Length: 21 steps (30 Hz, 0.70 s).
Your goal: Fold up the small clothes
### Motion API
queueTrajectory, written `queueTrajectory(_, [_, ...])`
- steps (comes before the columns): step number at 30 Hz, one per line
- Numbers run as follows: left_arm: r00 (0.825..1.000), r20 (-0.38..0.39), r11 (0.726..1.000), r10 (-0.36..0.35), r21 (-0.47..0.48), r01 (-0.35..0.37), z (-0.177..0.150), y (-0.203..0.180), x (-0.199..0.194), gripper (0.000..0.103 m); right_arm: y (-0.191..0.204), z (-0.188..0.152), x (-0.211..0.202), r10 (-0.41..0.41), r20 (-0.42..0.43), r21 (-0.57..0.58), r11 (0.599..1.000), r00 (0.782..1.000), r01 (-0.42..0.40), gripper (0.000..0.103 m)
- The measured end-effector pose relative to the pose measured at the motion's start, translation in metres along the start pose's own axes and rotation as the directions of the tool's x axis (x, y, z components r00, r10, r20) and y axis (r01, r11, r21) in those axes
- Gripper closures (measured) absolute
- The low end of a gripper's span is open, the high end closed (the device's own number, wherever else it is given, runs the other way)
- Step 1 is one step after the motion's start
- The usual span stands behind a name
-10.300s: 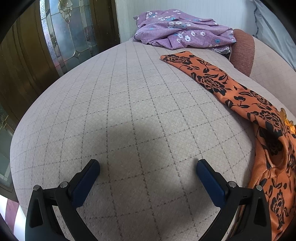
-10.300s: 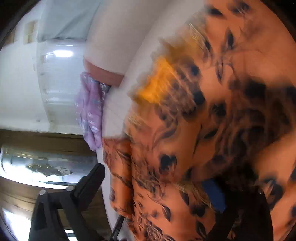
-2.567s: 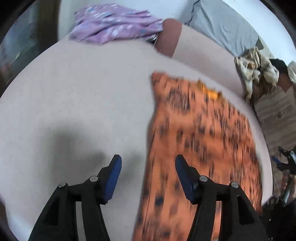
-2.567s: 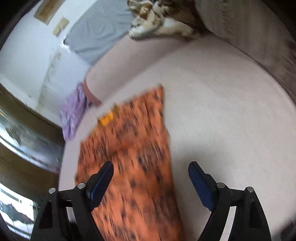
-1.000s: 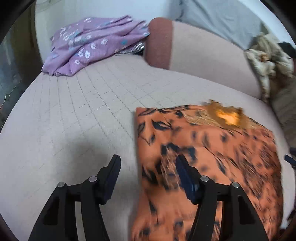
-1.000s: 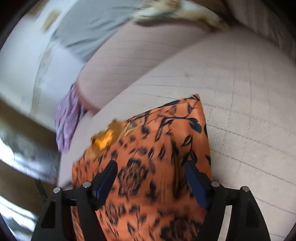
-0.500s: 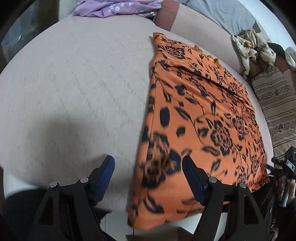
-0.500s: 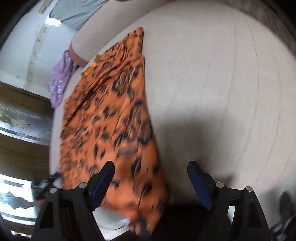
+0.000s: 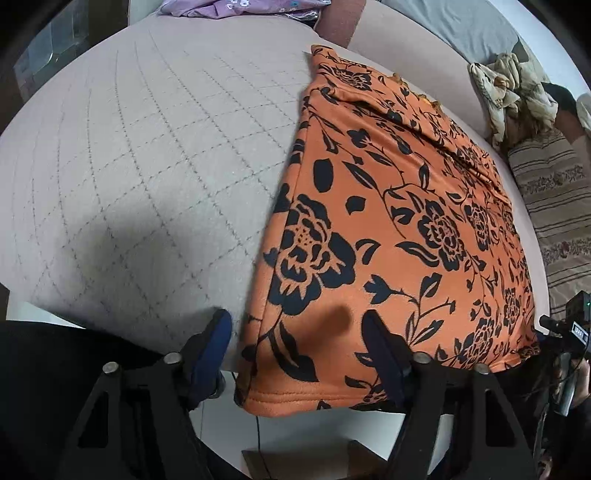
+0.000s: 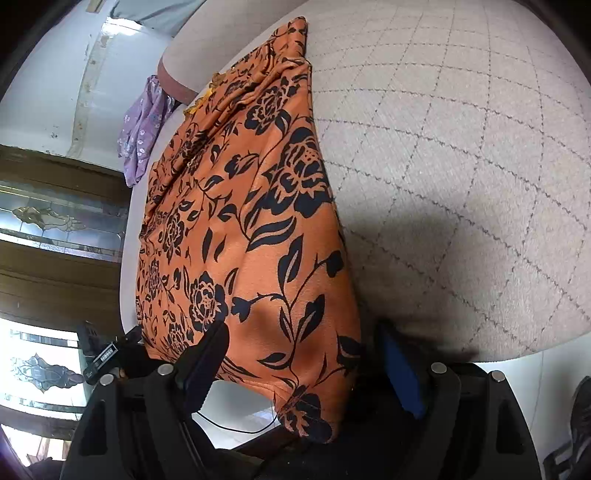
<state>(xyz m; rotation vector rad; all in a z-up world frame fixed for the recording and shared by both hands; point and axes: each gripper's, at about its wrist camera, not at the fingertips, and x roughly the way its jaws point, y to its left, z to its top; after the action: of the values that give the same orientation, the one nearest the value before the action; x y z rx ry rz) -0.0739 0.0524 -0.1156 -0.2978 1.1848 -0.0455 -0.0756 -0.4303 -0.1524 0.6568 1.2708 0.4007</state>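
An orange garment with a black flower print (image 9: 399, 206) lies spread flat on the quilted beige cushion (image 9: 147, 155), its near hem hanging over the front edge. My left gripper (image 9: 299, 354) is open, its jaws on either side of the hem's left corner. My right gripper (image 10: 303, 365) is open, its jaws on either side of the hem's right corner; the garment also shows in the right wrist view (image 10: 240, 221). Neither gripper pinches the cloth. The right gripper's body shows at the far right of the left view (image 9: 569, 332).
A purple flowered cloth (image 9: 240, 5) lies at the back of the cushion, also in the right wrist view (image 10: 142, 125). A crumpled beige cloth (image 9: 506, 81) and a striped cushion (image 9: 554, 206) lie to the right. A glass-panelled wooden door (image 10: 48, 221) stands at left.
Both grippers have drawn back from the far part of the garment to its near hem at the cushion's front edge. The garment now lies spread flat; both stay open.
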Motion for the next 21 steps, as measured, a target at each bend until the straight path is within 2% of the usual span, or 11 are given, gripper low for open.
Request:
queueTrajectory(1, [1.0,-0.005,1.0,0.018,0.006,-0.018,-0.001,0.001,0.0,0.056,0.003,0.001,0.003,-0.005,-0.007,-0.004,1.0,1.0,0.005,0.02])
queueTrajectory(2, [0.998,-0.012,0.998,0.06,0.018,-0.06,-0.002,0.002,0.0,0.08,0.005,0.002,0.004,-0.014,-0.022,-0.013,1.0,1.0,0.014,0.02])
queueTrajectory(4, [0.999,-0.028,0.999,0.032,0.027,-0.031,-0.003,0.003,-0.002,0.097,0.009,0.002,0.006,-0.049,-0.033,-0.036,0.998,0.998,0.048,0.027])
queueTrajectory(5, [0.999,-0.031,0.999,0.019,0.026,-0.019,-0.004,0.004,-0.004,0.097,0.012,0.001,0.007,-0.076,-0.033,-0.05,0.996,0.997,0.075,0.04])
queueTrajectory(6, [0.999,-0.024,0.999,0.023,0.031,-0.022,-0.004,0.004,-0.007,0.098,0.017,-0.001,0.007,-0.113,-0.038,-0.074,0.991,0.993,0.11,0.07])
queueTrajectory(8, [1.0,0.014,0.999,-0.001,0.043,0.0,-0.004,-0.001,-0.02,0.098,0.022,-0.004,0.004,-0.113,-0.042,-0.097,0.989,0.993,0.109,0.096])
queueTrajectory(12, [0.995,0.078,0.997,-0.061,0.055,0.056,0.003,-0.007,-0.039,0.094,0.036,-0.007,-0.011,-0.031,0.004,-0.108,0.994,1.0,0.031,0.092])
queueTrajectory(16, [0.999,-0.039,1.0,-0.002,0.029,0.003,-0.001,0.007,0.001,0.091,0.02,0.001,0.006,-0.029,-0.047,-0.052,0.998,0.998,0.026,0.09])
queueTrajectory(17, [1.0,-0.025,0.999,0.0,0.034,0.001,-0.002,0.007,0.001,0.089,0.015,0.001,0.013,-0.032,-0.065,-0.035,0.999,0.997,0.03,0.09])
queueTrajectory(20, [0.998,-0.03,0.997,-0.054,0.049,0.056,-0.004,0.003,-0.001,0.059,0.01,0.002,0.013,-0.003,-0.067,-0.006,1.0,0.998,0.002,0.09])
queueTrajectory(21, [0.998,-0.031,0.996,-0.058,0.061,0.06,-0.005,0.001,-0.001,0.057,0.008,0.003,0.014,-0.005,-0.074,-0.003,1.0,0.997,0.004,0.091])
